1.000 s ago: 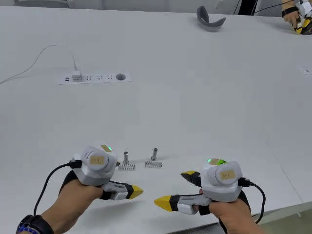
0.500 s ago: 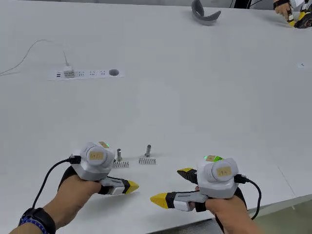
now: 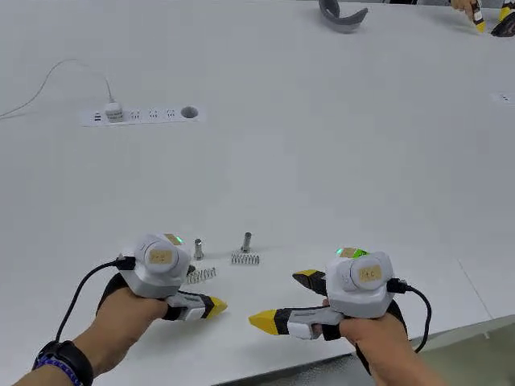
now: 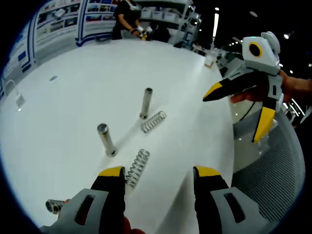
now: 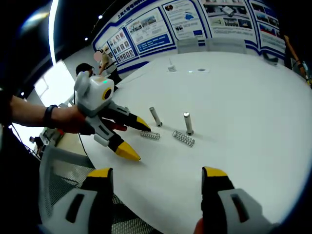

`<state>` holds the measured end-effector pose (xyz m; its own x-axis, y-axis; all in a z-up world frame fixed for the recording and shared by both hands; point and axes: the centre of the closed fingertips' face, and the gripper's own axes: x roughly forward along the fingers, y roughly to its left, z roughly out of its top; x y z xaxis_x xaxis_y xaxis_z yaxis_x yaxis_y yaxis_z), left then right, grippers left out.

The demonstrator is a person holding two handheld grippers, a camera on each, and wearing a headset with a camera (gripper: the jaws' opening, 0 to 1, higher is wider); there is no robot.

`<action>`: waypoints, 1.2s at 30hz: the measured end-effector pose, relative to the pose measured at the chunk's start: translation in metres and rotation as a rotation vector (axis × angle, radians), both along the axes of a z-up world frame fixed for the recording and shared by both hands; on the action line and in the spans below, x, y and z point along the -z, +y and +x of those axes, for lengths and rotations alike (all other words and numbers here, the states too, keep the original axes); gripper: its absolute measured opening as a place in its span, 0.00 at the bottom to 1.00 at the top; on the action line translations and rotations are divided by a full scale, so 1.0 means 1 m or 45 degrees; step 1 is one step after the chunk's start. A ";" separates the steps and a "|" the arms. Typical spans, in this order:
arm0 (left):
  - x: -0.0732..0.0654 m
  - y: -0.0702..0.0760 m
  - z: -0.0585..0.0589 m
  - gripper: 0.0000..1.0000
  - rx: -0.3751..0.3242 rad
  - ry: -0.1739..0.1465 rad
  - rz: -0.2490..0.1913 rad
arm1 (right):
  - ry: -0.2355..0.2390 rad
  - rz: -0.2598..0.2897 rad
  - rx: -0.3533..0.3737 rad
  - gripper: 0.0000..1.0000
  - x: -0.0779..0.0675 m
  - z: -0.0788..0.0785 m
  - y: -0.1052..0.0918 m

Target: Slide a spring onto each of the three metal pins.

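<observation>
Two short metal pins stand upright on the white table: one pin (image 3: 198, 248) (image 4: 105, 139) (image 5: 155, 116) and a second pin (image 3: 246, 241) (image 4: 146, 102) (image 5: 187, 123). A spring (image 3: 201, 275) (image 4: 136, 167) (image 5: 150, 135) lies tilted just ahead of my left gripper (image 3: 203, 291) (image 4: 158, 173), which is open and holds nothing. Another spring (image 3: 245, 259) (image 4: 153, 122) (image 5: 184, 138) lies beside the second pin. My right gripper (image 3: 283, 299) (image 5: 157, 173) is open and empty, to the right of the pins. A small metal piece (image 4: 53, 204) lies by my left jaw; pin or spring, I cannot tell.
A white power strip (image 3: 141, 115) with a cable lies at the far left. A grey curved band (image 3: 342, 16) rests at the far edge, near another person's hands (image 3: 475, 8). The table's front edge (image 3: 483, 322) runs close behind my right hand.
The head camera has tilted, so the whole scene has shifted. The spring by my left gripper now lies tilted and a bit farther from its pin. Both grippers stay open.
</observation>
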<state>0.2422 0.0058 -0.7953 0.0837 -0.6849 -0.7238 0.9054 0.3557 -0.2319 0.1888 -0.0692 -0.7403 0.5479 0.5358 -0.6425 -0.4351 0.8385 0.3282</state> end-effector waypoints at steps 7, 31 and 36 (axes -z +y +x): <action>0.002 0.001 -0.003 0.56 -0.016 0.003 -0.005 | 0.006 0.004 0.002 0.75 0.001 -0.002 -0.001; 0.011 0.013 -0.020 0.22 0.163 -0.194 0.122 | 0.011 0.014 -0.005 0.74 0.003 -0.004 0.002; 0.012 0.017 -0.017 0.11 0.147 -0.214 0.132 | 0.013 0.018 -0.007 0.74 0.002 -0.004 0.003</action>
<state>0.2254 0.0229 -0.8072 0.1344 -0.6196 -0.7733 0.9643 0.2615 -0.0419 0.1843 -0.0662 -0.7428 0.5383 0.5481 -0.6402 -0.4364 0.8311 0.3446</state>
